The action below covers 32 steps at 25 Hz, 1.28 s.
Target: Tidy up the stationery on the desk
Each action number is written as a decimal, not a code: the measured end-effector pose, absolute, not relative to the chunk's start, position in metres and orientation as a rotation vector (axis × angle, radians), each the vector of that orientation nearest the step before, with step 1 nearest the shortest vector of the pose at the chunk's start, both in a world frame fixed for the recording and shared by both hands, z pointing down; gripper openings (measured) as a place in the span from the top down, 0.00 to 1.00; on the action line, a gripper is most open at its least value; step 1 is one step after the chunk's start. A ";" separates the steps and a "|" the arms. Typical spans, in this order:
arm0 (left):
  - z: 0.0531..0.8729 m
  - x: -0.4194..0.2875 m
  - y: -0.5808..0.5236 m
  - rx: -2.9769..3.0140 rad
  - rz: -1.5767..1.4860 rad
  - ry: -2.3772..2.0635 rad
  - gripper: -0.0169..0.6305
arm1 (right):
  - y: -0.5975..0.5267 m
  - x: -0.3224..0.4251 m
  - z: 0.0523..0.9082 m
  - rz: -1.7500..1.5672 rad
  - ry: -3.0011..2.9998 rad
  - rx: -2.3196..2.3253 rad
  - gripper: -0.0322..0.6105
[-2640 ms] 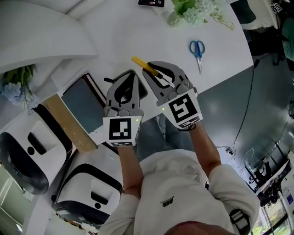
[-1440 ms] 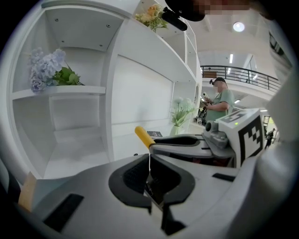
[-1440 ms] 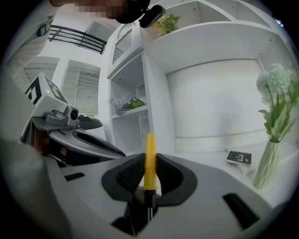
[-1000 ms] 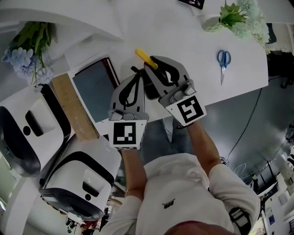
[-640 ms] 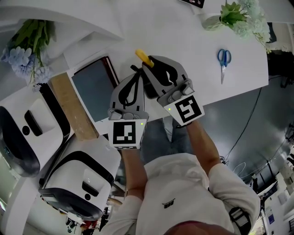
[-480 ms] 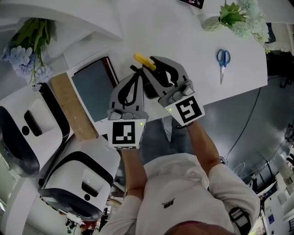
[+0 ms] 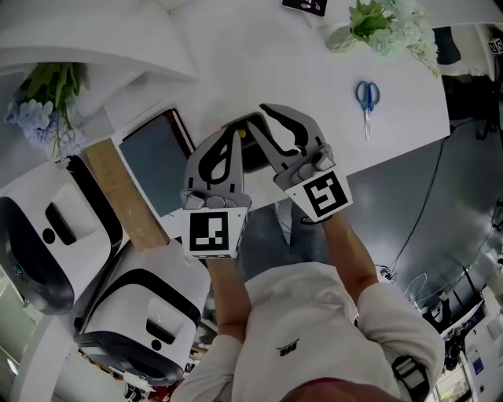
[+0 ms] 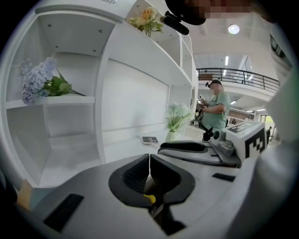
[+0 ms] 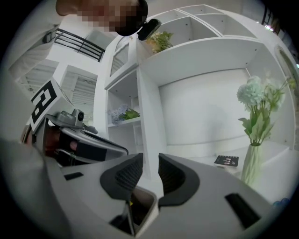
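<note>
My right gripper (image 7: pixel 256 119) (image 9: pixel 150 172) hovers over a dark pen holder (image 7: pixel 256 154) (image 9: pixel 144 201) at the desk's near edge, its jaws a little apart with nothing between them. A yellow-handled tool (image 7: pixel 244 133) (image 8: pixel 149 199) stands inside the holder; only its tip shows. My left gripper (image 7: pixel 228 135) (image 8: pixel 149 162) sits just left of the holder, pads pressed together and empty. Blue scissors (image 7: pixel 364 100) lie on the white desk (image 7: pixel 314 78) to the far right.
A dark tablet (image 7: pixel 157 161) and a wooden board (image 7: pixel 118 196) lie left of the holder. Two white machines (image 7: pixel 47 235) stand at lower left. A vase of pale flowers (image 7: pixel 369 20) and a small black card (image 7: pixel 305 6) sit at the back. White shelves (image 8: pixel 70 98) hold blue flowers.
The yellow tool stuck up from my right gripper's jaws before; now it sits down in the holder and those jaws have parted. The left gripper has stayed put.
</note>
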<state>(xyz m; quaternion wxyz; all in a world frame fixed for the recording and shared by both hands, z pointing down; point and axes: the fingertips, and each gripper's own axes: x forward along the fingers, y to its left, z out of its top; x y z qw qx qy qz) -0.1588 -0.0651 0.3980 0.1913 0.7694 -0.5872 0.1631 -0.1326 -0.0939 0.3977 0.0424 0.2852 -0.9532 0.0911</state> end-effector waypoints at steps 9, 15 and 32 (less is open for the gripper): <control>0.397 -0.110 -0.085 2.265 0.474 -1.537 0.97 | -0.109 -0.079 0.402 0.284 -2.841 1.022 0.82; 0.403 -0.073 -0.097 2.325 0.496 -1.448 0.97 | -0.119 -0.036 0.407 0.295 -2.785 1.137 0.82; 0.428 0.024 -0.125 2.429 0.522 -1.250 0.97 | -0.142 0.088 0.467 0.405 -2.445 1.322 0.82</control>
